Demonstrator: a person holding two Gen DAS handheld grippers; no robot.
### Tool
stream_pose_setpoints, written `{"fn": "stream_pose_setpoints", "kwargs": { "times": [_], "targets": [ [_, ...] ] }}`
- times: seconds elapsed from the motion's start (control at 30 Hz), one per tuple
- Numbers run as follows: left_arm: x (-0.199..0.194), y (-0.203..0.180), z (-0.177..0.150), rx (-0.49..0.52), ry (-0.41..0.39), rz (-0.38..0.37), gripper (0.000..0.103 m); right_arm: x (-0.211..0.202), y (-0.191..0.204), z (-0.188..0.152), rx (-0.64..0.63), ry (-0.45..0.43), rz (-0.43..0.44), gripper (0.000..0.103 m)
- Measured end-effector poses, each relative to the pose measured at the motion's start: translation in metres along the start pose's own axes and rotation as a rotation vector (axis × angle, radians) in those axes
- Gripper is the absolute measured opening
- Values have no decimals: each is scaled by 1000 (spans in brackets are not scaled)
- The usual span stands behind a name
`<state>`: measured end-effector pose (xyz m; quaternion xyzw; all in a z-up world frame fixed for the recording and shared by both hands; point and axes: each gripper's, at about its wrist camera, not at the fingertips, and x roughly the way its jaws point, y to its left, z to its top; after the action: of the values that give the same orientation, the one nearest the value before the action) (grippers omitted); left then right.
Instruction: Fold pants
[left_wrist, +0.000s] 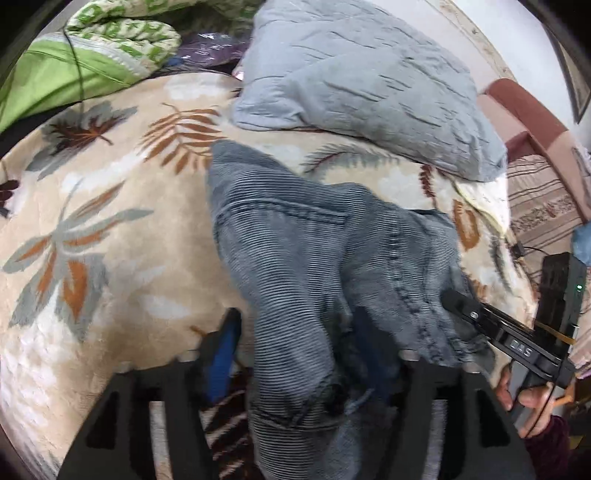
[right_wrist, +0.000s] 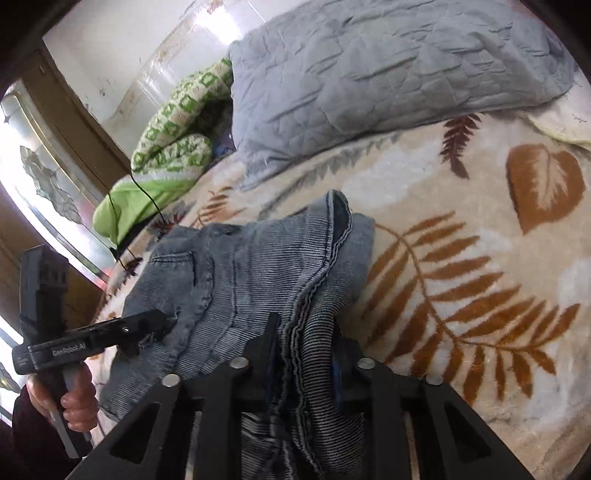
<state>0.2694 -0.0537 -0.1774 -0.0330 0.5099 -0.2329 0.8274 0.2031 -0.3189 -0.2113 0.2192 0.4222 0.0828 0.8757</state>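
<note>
Beige leaf-print blanket (right_wrist: 480, 206) bears bunched grey corduroy pants (right_wrist: 258, 266). Both the left gripper (left_wrist: 295, 354) and the right gripper (right_wrist: 306, 354) pinch fabric, apparently mid-fold; next, lay it flat.

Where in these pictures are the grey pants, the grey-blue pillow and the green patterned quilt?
grey pants (left_wrist: 295, 236): left wrist view, on the pocket panel.
grey-blue pillow (right_wrist: 388, 74): right wrist view, on its quilted top.
green patterned quilt (right_wrist: 173, 136): right wrist view, on the green-and-cream folded part.
</note>
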Motion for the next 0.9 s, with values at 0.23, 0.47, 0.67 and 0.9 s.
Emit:
{"fn": "stream_pose_setpoints", "kwargs": {
  "times": [0.23,0.47,0.67,0.9],
  "targets": [
    [-55,-5,-5,-45,-84,87,71,-37,-3,-2,66,-48,-40,64],
    [-154,-33,-54,-40,-243,158,83,-142,22,-22,-25,-266,-48,66],
    [-197,-71,-102,40,-327,300,83,-204,45,-70,-68,-360,-55,68],
    [-225,-102,-136,34,-422,390,83,-249,83,-115,-141,-428,-91,68]
  ]
}}
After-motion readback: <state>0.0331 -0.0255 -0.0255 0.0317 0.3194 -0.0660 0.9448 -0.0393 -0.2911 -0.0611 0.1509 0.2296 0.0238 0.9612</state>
